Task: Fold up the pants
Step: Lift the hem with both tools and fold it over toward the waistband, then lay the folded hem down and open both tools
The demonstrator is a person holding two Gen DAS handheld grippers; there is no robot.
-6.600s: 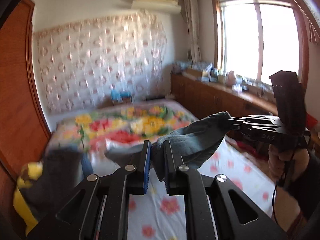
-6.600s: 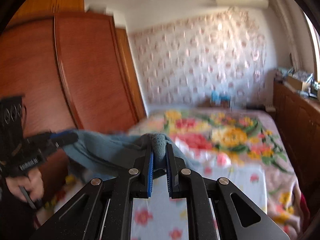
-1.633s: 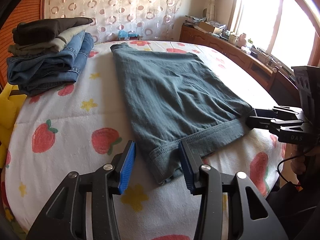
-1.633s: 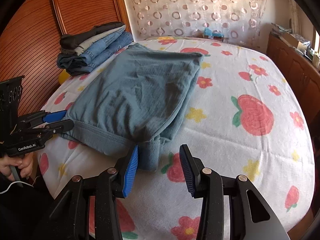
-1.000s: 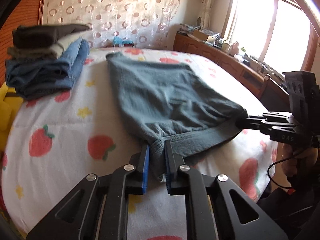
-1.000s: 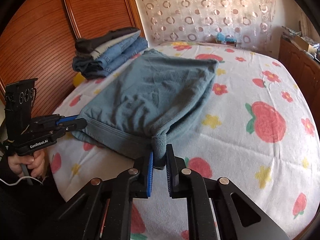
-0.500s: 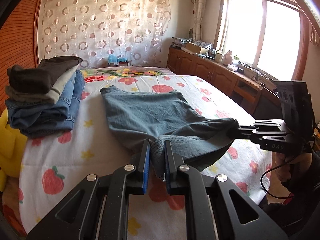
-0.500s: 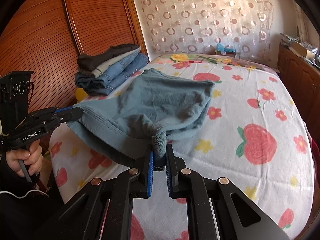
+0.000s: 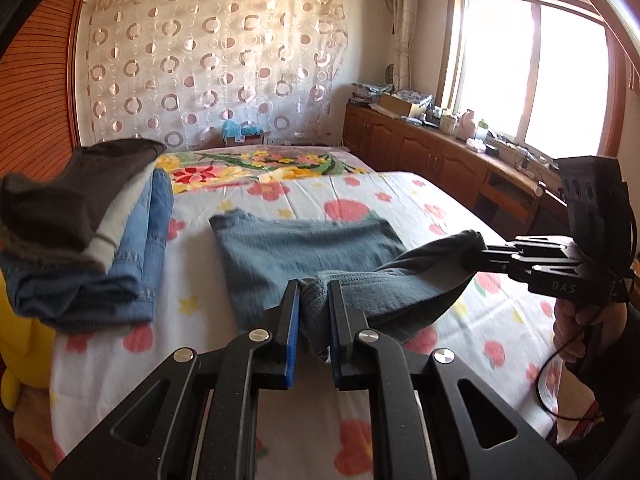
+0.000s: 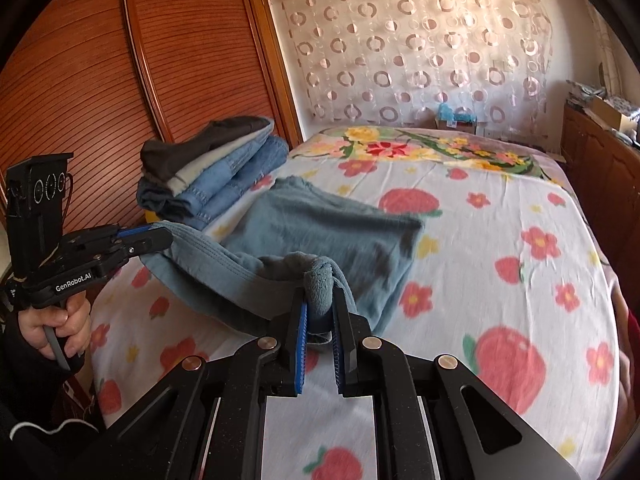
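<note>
Both tools are clamped tight on the grey-blue pants [image 9: 312, 248]: the left tool [image 9: 314, 308] pinches one corner of the near hem, the right tool [image 10: 320, 312] the other. That edge hangs lifted between them, while the far part lies flat on the bed [image 10: 500, 240] with its fruit-and-flower sheet. A stack of folded clothes [image 9: 80, 232] sits beside it, near the wooden wardrobe [image 10: 80, 80].
</note>
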